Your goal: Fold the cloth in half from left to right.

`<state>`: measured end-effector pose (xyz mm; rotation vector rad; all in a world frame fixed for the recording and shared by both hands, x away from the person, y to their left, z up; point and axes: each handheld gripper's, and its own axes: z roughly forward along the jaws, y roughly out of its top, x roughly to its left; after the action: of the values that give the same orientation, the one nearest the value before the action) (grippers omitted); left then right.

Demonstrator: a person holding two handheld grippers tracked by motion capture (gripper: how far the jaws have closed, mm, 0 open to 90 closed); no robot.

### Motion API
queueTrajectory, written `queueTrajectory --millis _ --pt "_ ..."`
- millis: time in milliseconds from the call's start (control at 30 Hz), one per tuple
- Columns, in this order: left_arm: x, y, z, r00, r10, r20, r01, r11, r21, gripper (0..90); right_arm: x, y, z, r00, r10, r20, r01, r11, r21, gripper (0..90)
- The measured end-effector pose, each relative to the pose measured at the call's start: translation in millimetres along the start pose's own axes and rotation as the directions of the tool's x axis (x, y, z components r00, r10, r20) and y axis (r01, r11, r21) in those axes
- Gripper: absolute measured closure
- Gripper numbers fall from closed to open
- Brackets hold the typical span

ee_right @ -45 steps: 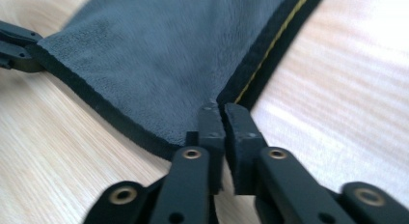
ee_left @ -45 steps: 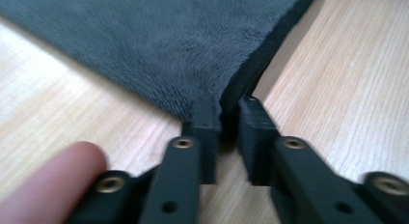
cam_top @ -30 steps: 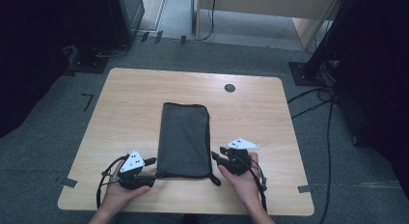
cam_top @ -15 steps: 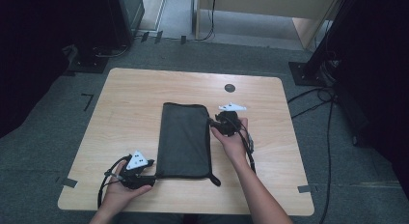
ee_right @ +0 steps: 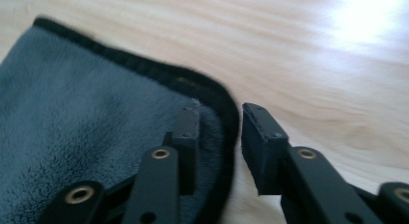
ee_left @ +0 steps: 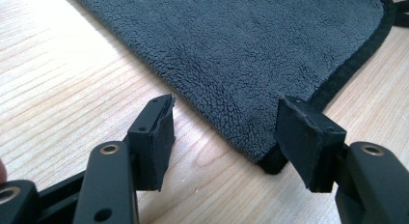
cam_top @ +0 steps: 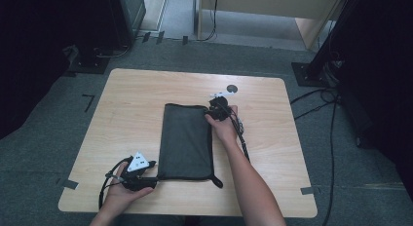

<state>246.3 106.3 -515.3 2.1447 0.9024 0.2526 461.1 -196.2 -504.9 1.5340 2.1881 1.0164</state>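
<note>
Apparently the work in hand is folding the towel (cam_top: 186,141), a dark grey fleecy cloth with a black hem that lies as a long narrow rectangle down the middle of the table (cam_top: 131,97), its long sides running away from the person. Judging by that narrow shape it has already been folded lengthwise at least once, though the layers cannot be counted from above. The right gripper (cam_top: 214,108) is at the far right corner of the towel; in the right gripper view its jaws stand a little apart, one over the fleece and one outside the hem, with the corner's edge (ee_right: 226,118) between them, so they look about to pinch but are not yet pressed on the cloth. The left gripper (cam_top: 148,179) rests by the near left corner; in the left gripper view its jaws are spread wide, with the corner (ee_left: 270,163) lying between them on the wood, not gripped. A short black loop (cam_top: 216,181) sticks out at the near right corner. My judgement is that the job is partway: neither corner is held yet, and what remains is to close on a corner and carry the far end over the near end for the crosswise fold.
</note>
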Motion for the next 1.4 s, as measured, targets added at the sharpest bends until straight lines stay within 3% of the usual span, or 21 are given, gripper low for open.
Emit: queueTrajectory --millis 33,133,167,267,400,433,467,567,767,867,933,1000,1033,1067,1133,1300,1400 --pt "0.1 0.0 0.0 1.0 0.0 0.001 0.0 1.0 0.0 38.8 2.0 -0.1 2.7 0.9994 -0.031 0.019 0.031 1.0 0.003 82.8" --pt "0.2 0.0 0.0 1.0 0.001 0.0 -0.001 1.0 0.0 38.9 2.1 2.4 2.8 0.9985 -0.051 0.022 0.051 0.999 -0.003 84.3" --pt "0.1 0.0 0.0 1.0 0.0 0.0 0.0 1.0 0.0 38.8 0.9 5.7 1.4 0.998 -0.053 0.034 0.054 0.998 -0.031 84.0" --pt "-0.1 0.0 0.1 1.0 0.0 -0.002 0.0 1.0 0.0 38.8 -2.8 10.0 -0.1 0.9992 -0.032 0.025 0.033 0.998 -0.045 82.9" --pt "-0.1 0.0 0.0 1.0 0.001 -0.001 -0.001 1.0 0.0 38.8 -6.2 11.9 4.3 0.9959 -0.047 0.078 0.05 0.998 -0.045 70.9" --pt "-0.2 -0.1 0.0 1.0 -0.001 -0.001 0.001 1.0 -0.001 38.8 -10.8 11.5 4.1 0.9962 -0.022 0.085 0.027 0.998 -0.051 65.5" --pt "-0.2 -0.1 0.0 1.0 -0.001 -0.001 0.001 1.0 -0.001 38.8 -10.8 11.5 4.1 0.9962 -0.022 0.085 0.027 0.998 -0.051 65.5" --pt "0.1 0.0 0.1 1.0 -0.002 0.001 0.002 1.0 -0.001 38.8 -17.2 9.4 -0.1 0.9977 0.039 0.055 -0.035 0.997 -0.07 66.2" --pt "0.4 0.6 -0.8 0.9999 -0.007 0.011 0.007 1.0 -0.003 38.5 -17.4 2.2 -8.8 0.9993 0.019 0.031 -0.017 0.997 -0.078 64.7" --pt "0.6 3.5 -5.9 0.9999 -0.002 0.015 0.003 0.9992 -0.041 37.1 -18.9 -0.5 -13.1 0.9999 0.009 0.01 -0.008 0.996 -0.086 63.7" --pt "4.1 8.0 -6.2 0.9996 -0.022 0.019 0.023 0.9982 -0.056 35.8 -19.9 -0.5 -13.3 1.0 0.007 0.004 -0.006 0.996 -0.085 63.0" --pt "10.9 15.3 -3.0 0.999 -0.044 -0.003 0.043 0.9969 -0.065 35.0 -21.9 0.3 -13.3 1.0 -0.001 0.003 0.001 0.997 -0.077 61.4" --pt "19.4 23.9 0.8 0.9962 -0.085 -0.022 0.083 0.9933 -0.08 34.3 -24.1 0.9 -12.9 1.0 0.002 0.001 -0.002 0.997 -0.073 60.3" --pt "19.4 23.9 0.8 0.9962 -0.085 -0.022 0.083 0.9933 -0.08 34.3 -24.1 0.9 -12.9 1.0 0.002 0.001 -0.002 0.997 -0.073 60.3" --pt "27.9 32.5 4.0 0.9906 -0.133 -0.034 0.129 0.9865 -0.101 34.3 -26.0 0.7 -12.5 1.0 0.001 -0.007 -0.002 0.997 -0.074 59.7" --pt "43.5 51.3 12.2 0.9829 -0.164 -0.085 0.153 0.9809 -0.12 34.1 -24.3 -1.0 -11.4 0.9998 -0.016 -0.01 0.015 0.998 -0.062 54.8" --pt "54.9 66.1 21.0 0.9743 -0.184 -0.13 0.168 0.9776 -0.127 34.1 -22.2 -1.0 -10.7 0.9997 -0.021 -0.014 0.02 0.998 -0.064 52.5"
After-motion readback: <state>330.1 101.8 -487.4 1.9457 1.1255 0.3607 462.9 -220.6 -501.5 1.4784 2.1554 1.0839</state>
